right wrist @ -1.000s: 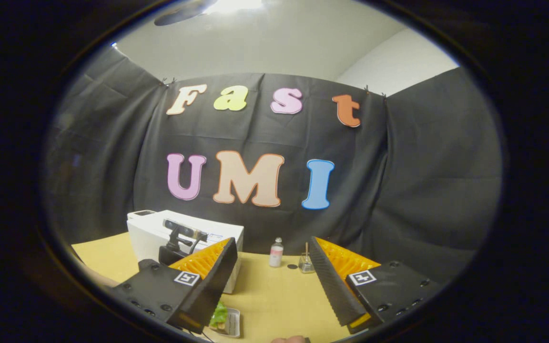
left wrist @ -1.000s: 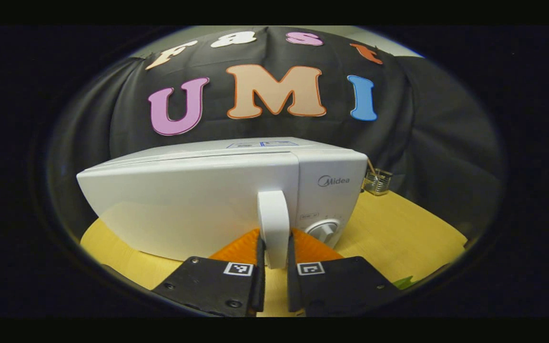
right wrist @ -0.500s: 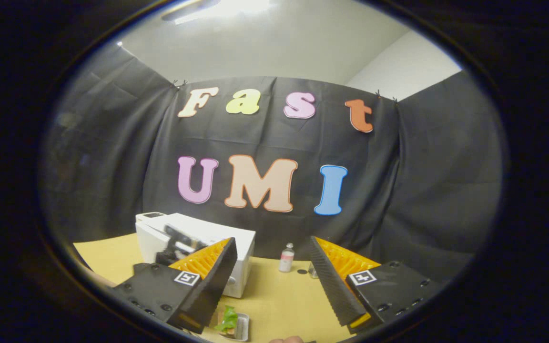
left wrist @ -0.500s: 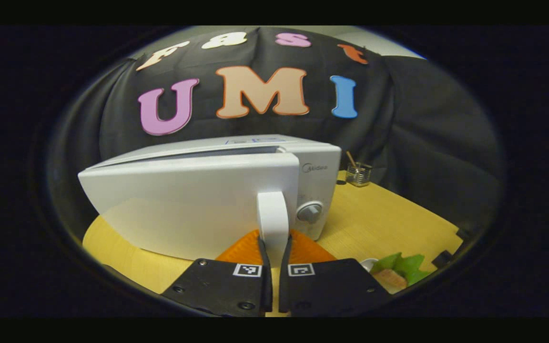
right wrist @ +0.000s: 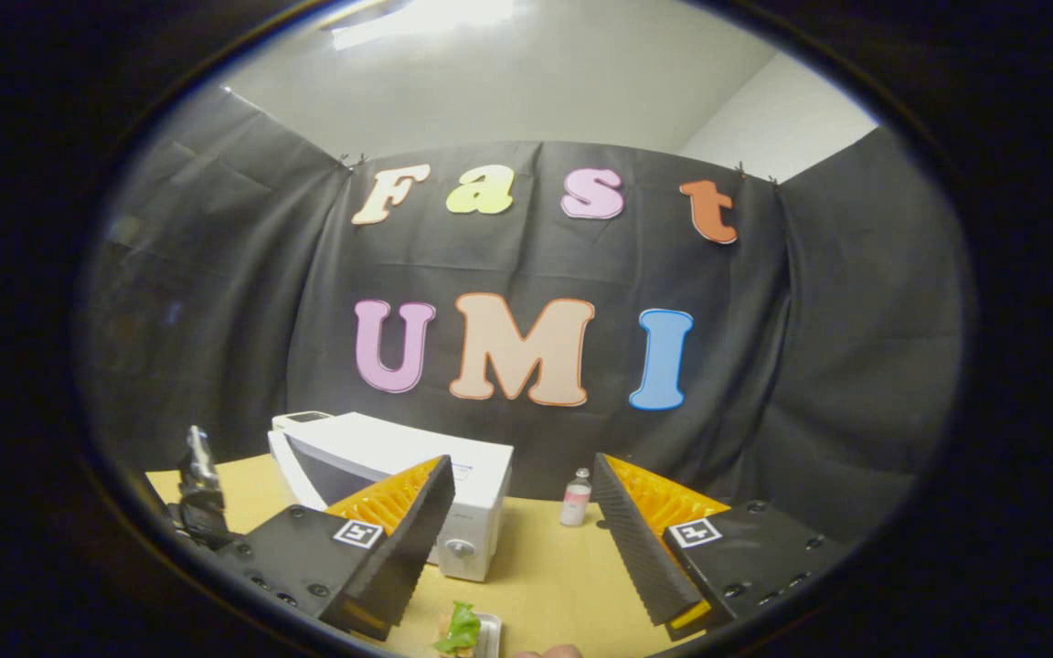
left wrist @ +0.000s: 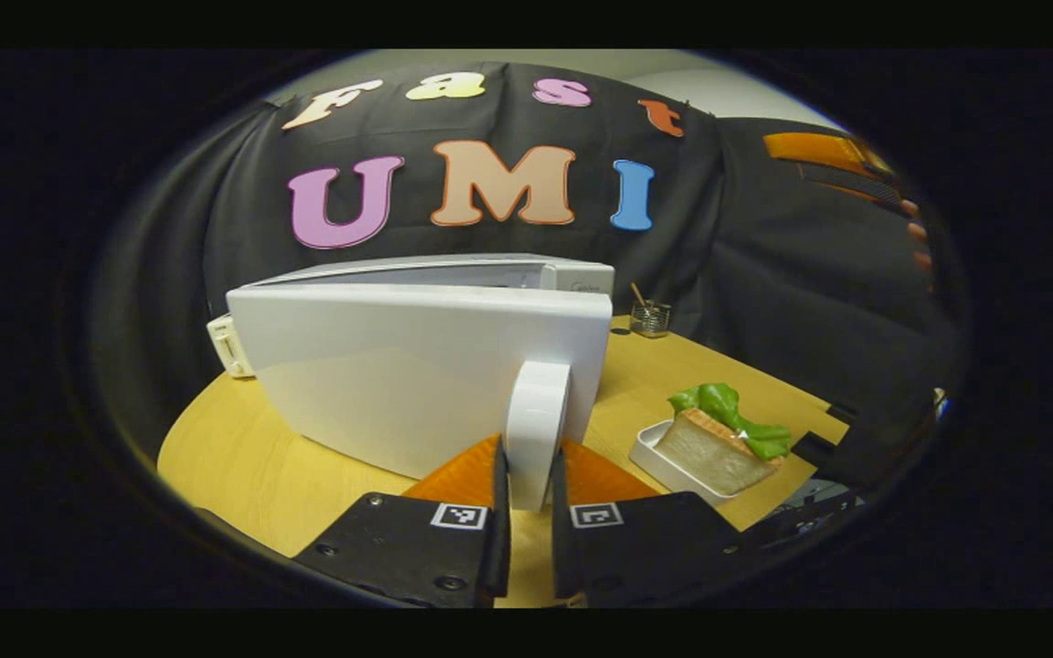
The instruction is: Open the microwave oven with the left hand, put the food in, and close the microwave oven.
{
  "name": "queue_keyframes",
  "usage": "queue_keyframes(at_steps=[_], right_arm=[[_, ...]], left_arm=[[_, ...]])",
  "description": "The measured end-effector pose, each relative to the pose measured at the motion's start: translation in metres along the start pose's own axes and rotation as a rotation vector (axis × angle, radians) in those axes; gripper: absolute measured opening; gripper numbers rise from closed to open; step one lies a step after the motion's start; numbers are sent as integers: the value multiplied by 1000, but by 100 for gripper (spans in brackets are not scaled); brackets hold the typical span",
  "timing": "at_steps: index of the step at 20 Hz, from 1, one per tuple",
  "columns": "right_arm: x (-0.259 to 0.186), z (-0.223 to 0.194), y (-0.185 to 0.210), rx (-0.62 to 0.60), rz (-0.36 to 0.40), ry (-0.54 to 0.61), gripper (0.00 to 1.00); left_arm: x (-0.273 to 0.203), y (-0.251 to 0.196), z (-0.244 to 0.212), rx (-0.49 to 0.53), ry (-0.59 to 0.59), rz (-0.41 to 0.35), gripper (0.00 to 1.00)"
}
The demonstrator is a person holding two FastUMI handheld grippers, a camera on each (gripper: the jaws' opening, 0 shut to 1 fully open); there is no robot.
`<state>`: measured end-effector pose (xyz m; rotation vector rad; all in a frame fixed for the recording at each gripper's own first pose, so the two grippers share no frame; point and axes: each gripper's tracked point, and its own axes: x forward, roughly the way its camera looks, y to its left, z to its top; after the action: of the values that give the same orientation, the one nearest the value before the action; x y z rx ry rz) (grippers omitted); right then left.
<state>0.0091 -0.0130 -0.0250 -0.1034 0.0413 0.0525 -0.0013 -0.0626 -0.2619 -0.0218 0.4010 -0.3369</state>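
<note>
Left claw (left wrist: 526, 475) clamped on the microwave's door handle (left wrist: 536, 429), both fingers pinching it from either side. Big change over the last second: door (left wrist: 417, 375) swung out a good way, where a second ago it sat flush with the control panel and dial. Now a clear gap along the top edge between door and microwave body (left wrist: 572, 274), and in the right gripper view the microwave (right wrist: 481, 475) showing its door (right wrist: 293, 471) angled off to the left. So step one looking mostly done, though probably needs a bit more swing before the cavity is easy to reach.

Food also come into sight as the view turned: sandwich with lettuce (left wrist: 718, 439) in a small white tray (left wrist: 659, 452) on the desk (left wrist: 243, 457), to the right of the open door and well clear of it. Same food (right wrist: 462, 631) peeking in at the bottom of the right gripper view.

Right claw (right wrist: 522, 512) wide open, holding nothing, hovering above the desk. Next up, presumably: drop down and grab that tray once the door is out of the way.
</note>
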Motion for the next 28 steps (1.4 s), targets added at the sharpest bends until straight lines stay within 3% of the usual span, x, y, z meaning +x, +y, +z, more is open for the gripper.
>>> queue_keyframes(at_steps=[2,4,6,8,9,11,12,17,21,28], right_arm=[[6,-6,8,6,17,8,97],[12,-9,18,19,38,11,97],[18,-13,29,26,65,17,97],[24,-16,40,31,95,22,97],[26,-16,47,33,112,22,97],[30,-20,60,31,143,27,97],[32,-23,66,30,159,31,97],[34,-25,86,15,209,40,97],[33,-25,86,15,195,34,97],[21,-46,91,-10,215,76,97]], left_arm=[[-19,16,-17,-25,44,54,23],[-37,44,-56,-70,169,154,26],[-61,76,-81,-117,241,266,39],[-87,107,-99,-195,283,348,63],[-100,125,-101,-223,274,394,66],[-123,148,-110,-257,276,449,83],[-130,155,-113,-271,279,450,100],[-153,173,-119,-305,324,415,100],[-172,194,-104,-181,287,421,100],[-201,204,-89,-158,264,458,100]])
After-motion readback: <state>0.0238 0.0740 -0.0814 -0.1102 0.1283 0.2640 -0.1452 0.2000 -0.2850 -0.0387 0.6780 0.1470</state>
